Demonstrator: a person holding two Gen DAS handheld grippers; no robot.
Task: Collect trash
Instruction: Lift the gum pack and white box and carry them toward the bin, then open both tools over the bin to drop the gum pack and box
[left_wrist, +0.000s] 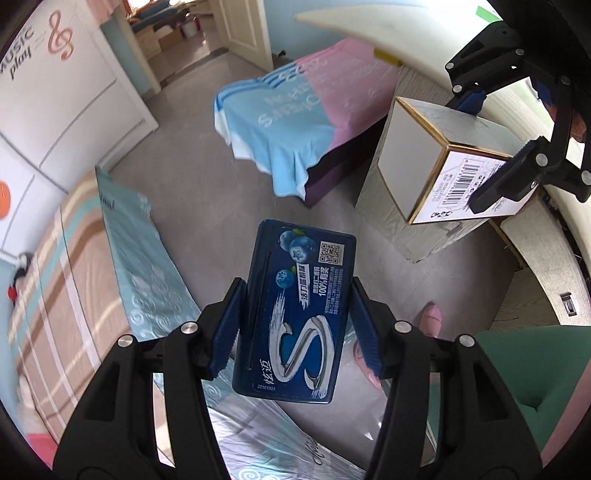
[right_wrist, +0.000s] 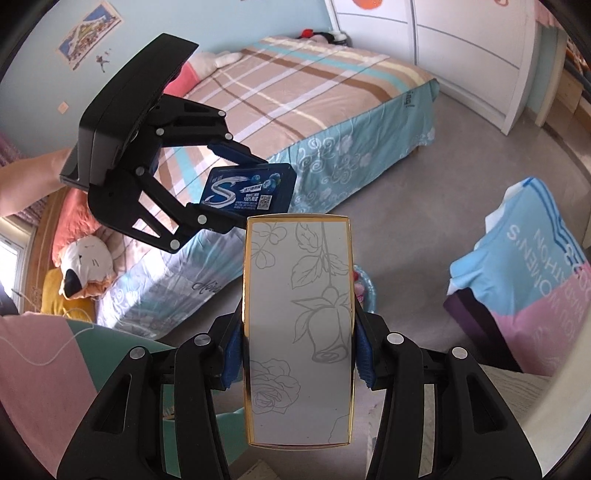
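Note:
My left gripper (left_wrist: 295, 325) is shut on a dark blue chewing-gum box (left_wrist: 295, 314) with a silver S and blueberries on it, held in the air above the floor. It also shows in the right wrist view (right_wrist: 251, 194), clamped in the left gripper (right_wrist: 236, 188). My right gripper (right_wrist: 299, 347) is shut on a white box with gold edges and a rose drawing (right_wrist: 299, 325). That white box (left_wrist: 436, 162) shows in the left wrist view at upper right, with a barcode on its end, held by the right gripper (left_wrist: 498, 181).
A bed with a striped cover (right_wrist: 314, 96) and teal skirt stands at the left. A low purple bench under a blue and pink towel (left_wrist: 295, 122) stands across the grey floor (left_wrist: 192, 192). White wardrobes (left_wrist: 62, 110) line the wall. A plush cat (right_wrist: 85, 266) lies on the bed.

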